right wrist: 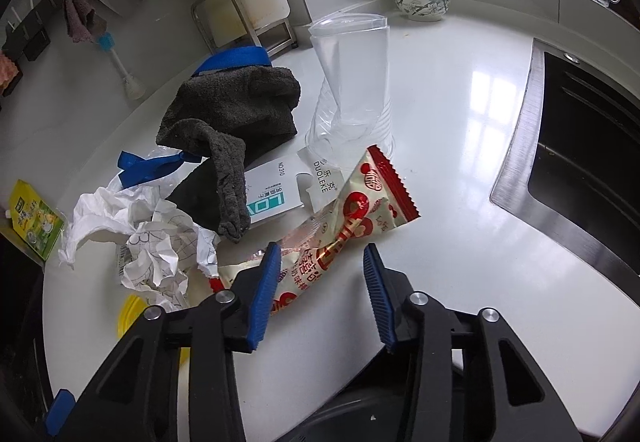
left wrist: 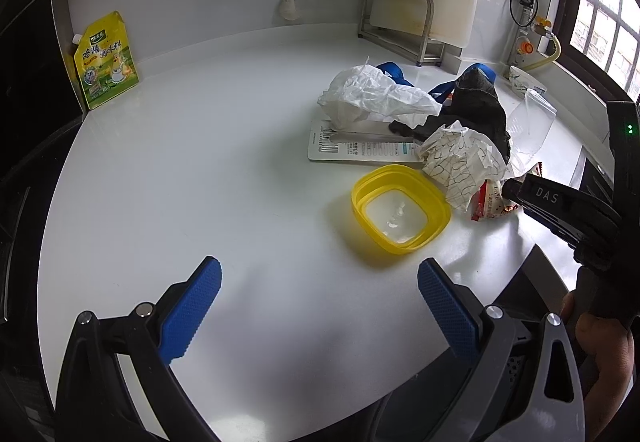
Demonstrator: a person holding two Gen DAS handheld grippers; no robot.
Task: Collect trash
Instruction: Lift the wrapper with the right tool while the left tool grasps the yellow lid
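White kitchen countertop (right wrist: 460, 130) carries the workpieces; a steel sink (right wrist: 568, 162) lies at 3 o'clock in the right wrist view.

Target item: a red-and-cream snack wrapper (right wrist: 352, 218), lying flat at the centre of that view, its serrated red end at 1 o'clock and its lower end running to 7 o'clock under the left pad. Judged light, thin, crinkly and slippery; it should crush without harm. Grip across the loose middle, where the film can bunch between the pads.

Right gripper (right wrist: 320, 278): jaws straddle the wrapper's lower end, not visibly clamped on it; a gap remains beside the right pad. Left gripper (left wrist: 320, 306): spread wide over bare counter, holding nothing.

Adjacent litter: crumpled paper (right wrist: 160, 254) at 9 o'clock, a dark cloth (right wrist: 232, 122) at 11 o'clock, a clear plastic cup (right wrist: 352, 90) at 12 o'clock, and a yellow lid (left wrist: 400, 208).

Legible text: "DUOLEKE" and "NO.310" on the white card (right wrist: 288, 186); "LOVE" on the wrapper; "DAS" on the right tool.
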